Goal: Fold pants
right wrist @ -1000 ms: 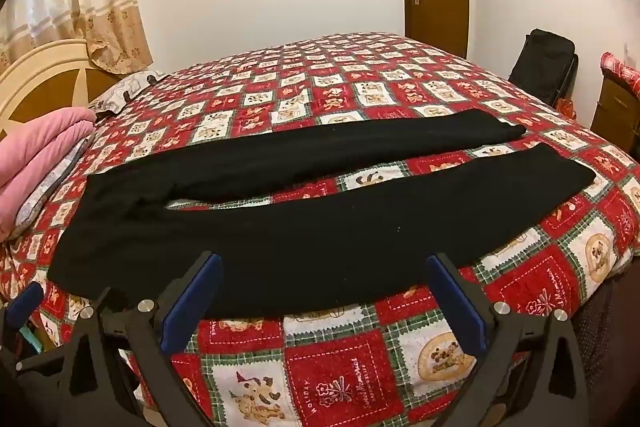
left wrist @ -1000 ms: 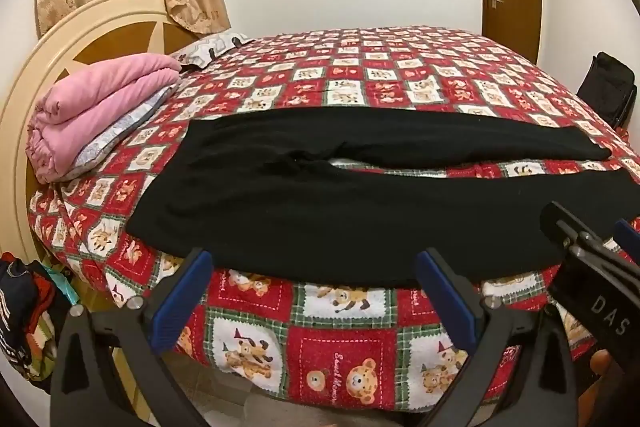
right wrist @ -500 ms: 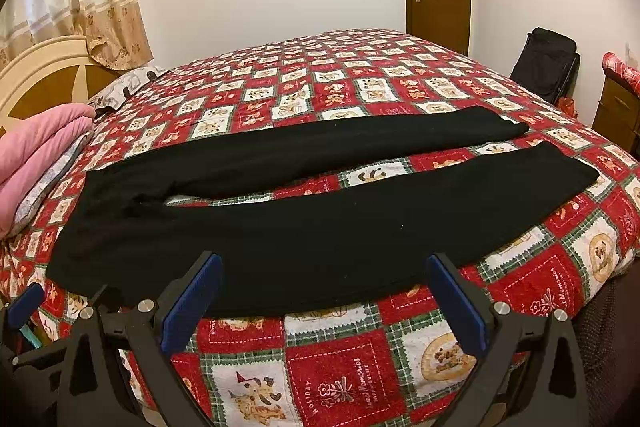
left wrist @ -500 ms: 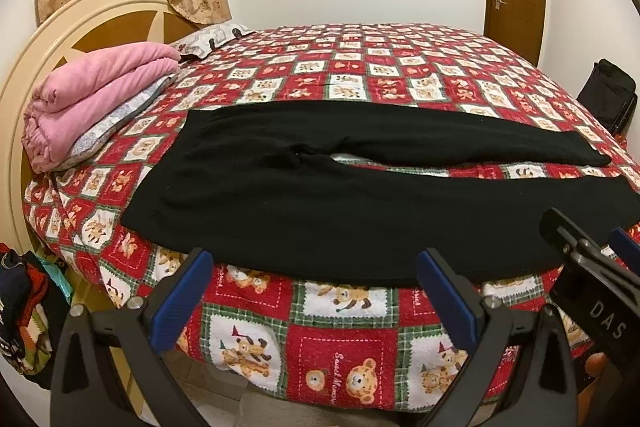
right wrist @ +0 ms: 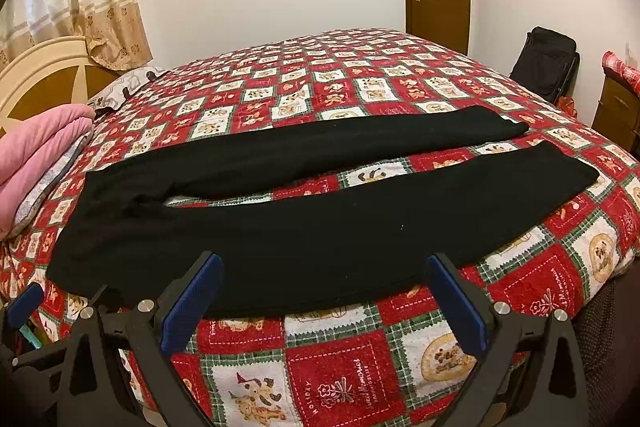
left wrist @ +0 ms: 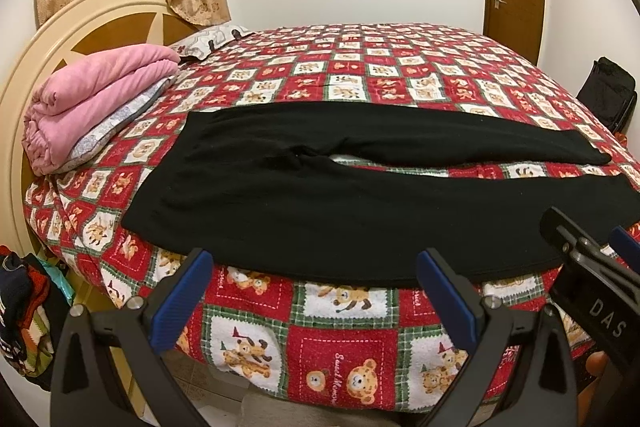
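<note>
Pants point(left wrist: 340, 203), black, lie flat across a bed point(left wrist: 400, 67) with a red bear-print quilt, waist toward the headboard, legs slightly parted, near edge by the bed's side, probably laid out ready for folding. Left gripper point(left wrist: 316, 291) and right gripper point(right wrist: 324, 291) both gape wide, empty, short of the near hem.

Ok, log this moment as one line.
pants: flat on bed, unfolded | left tongs: open, clear | right tongs: open, clear
</note>
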